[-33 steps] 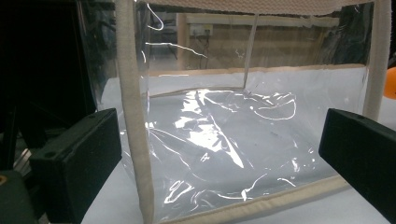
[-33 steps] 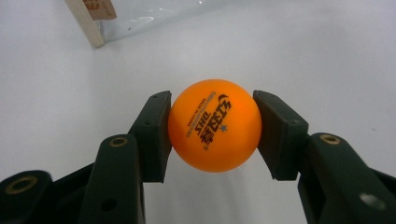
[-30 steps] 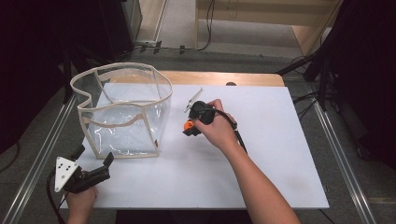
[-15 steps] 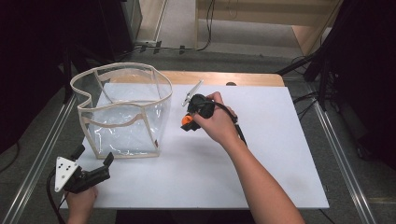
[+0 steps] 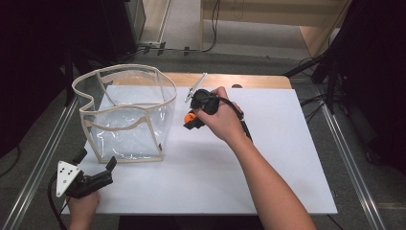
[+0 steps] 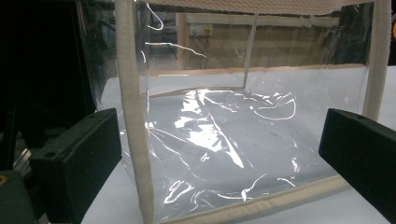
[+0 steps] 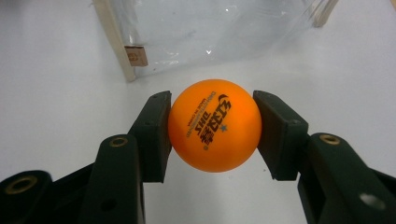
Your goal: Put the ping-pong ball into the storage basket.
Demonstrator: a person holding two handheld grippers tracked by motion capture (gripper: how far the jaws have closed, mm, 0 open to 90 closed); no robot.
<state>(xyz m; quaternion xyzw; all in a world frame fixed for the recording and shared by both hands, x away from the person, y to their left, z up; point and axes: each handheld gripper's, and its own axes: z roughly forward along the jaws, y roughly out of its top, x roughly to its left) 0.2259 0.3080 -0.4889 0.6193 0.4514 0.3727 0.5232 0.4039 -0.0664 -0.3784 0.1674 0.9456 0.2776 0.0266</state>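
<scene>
The right gripper (image 7: 212, 128) clamps an orange table-tennis ball (image 7: 215, 125) above the surface's (image 5: 268, 158) middle, beside a clear plastic bag (image 5: 127, 115). The left gripper (image 5: 95, 165) hovers wide open and empty at the near-left corner.

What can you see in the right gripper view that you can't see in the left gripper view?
The right gripper view has the right gripper squeezing an orange ball with dark printed letters, above the white table. The left gripper view has the left gripper, jaws wide apart with nothing between them, facing the bag's wall up close. Both share the clear plastic bag with its beige trim.
</scene>
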